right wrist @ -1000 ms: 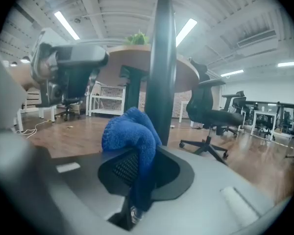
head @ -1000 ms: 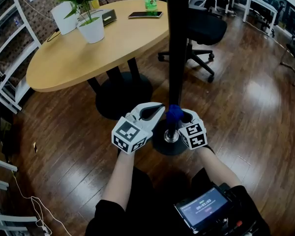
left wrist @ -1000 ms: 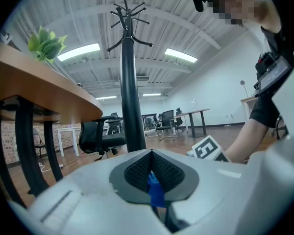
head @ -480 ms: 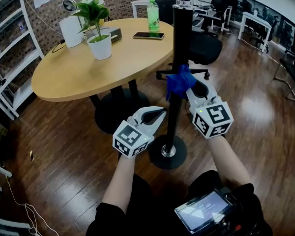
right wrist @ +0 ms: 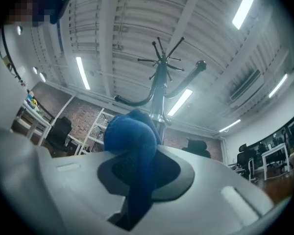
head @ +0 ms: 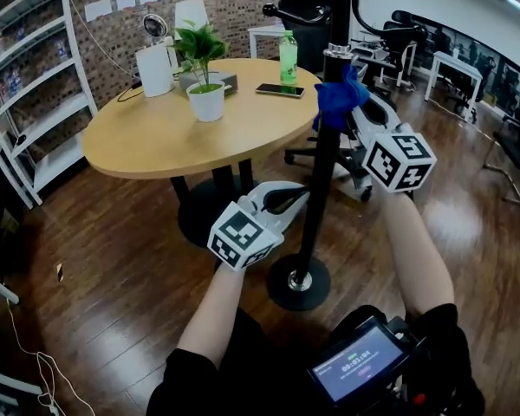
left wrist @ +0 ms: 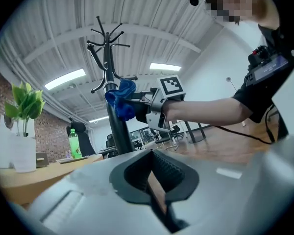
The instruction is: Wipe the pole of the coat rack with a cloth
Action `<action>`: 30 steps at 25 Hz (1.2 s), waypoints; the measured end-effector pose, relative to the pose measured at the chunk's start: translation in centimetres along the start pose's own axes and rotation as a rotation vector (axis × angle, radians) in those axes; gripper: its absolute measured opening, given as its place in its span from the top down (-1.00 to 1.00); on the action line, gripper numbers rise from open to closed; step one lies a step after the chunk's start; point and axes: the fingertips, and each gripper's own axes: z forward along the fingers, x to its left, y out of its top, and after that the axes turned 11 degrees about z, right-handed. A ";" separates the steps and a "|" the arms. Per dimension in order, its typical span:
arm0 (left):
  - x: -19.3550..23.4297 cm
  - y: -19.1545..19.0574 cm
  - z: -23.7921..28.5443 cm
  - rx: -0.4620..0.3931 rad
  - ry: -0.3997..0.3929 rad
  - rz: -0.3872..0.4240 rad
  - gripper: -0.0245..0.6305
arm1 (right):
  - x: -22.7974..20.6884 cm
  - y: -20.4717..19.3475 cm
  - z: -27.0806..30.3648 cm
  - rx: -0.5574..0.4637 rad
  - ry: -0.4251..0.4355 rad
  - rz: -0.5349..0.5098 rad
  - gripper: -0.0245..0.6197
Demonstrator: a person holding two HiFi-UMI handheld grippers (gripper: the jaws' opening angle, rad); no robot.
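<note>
Head view: the coat rack pole (head: 316, 189) is seen upright, long axis vertical, right of the round surface (head: 156, 137). A blue cloth (head: 336, 100) is pinched by the right claw (head: 357, 111) against its upper part.

Left gripper view: the left claw (left wrist: 154, 175) is pressed together, empty.

Right gripper view: the cloth is clamped, with the pole rising beyond.

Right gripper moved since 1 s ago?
Yes. The right gripper with the blue cloth rose along the pole, from its base to the silver collar.
</note>
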 end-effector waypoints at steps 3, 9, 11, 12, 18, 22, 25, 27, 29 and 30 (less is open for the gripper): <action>0.5 1.2 -0.4 -0.015 0.014 0.016 0.92 | -0.4 2.2 0.8 -0.046 0.010 0.061 0.79; 0.3 1.5 -0.6 -0.026 0.019 0.027 0.92 | -0.1 1.4 0.0 -0.040 0.022 0.090 0.80; 0.7 2.2 -0.7 -0.051 0.024 0.023 0.92 | 0.7 1.0 -0.4 -0.032 0.051 0.084 0.80; 1.1 2.7 -0.7 -0.072 0.030 0.015 0.92 | 1.2 0.7 -0.8 -0.022 0.069 0.074 0.80; 2.6 7.0 -0.4 -0.118 -0.016 -0.144 0.92 | 6.3 0.2 -4.1 0.099 0.230 0.129 0.80; 5.8 12.6 0.4 -0.091 -0.047 -0.224 0.92 | 7.8 5.3 -4.1 0.179 0.252 0.236 0.80; 8.1 18.3 0.3 -0.079 -0.070 -0.265 0.92 | 8.2 11.2 -3.6 0.185 0.208 0.323 0.79; 9.1 22.2 0.1 -0.079 -0.091 -0.293 0.92 | 8.4 15.2 -3.5 0.189 0.174 0.361 0.79; 10.0 26.0 -0.2 -0.076 -0.099 -0.315 0.92 | 8.6 19.3 -3.3 0.181 0.152 0.392 0.79; 10.4 27.8 -0.6 -0.074 -0.099 -0.320 0.92 | 8.8 21.2 -3.3 0.173 0.145 0.403 0.79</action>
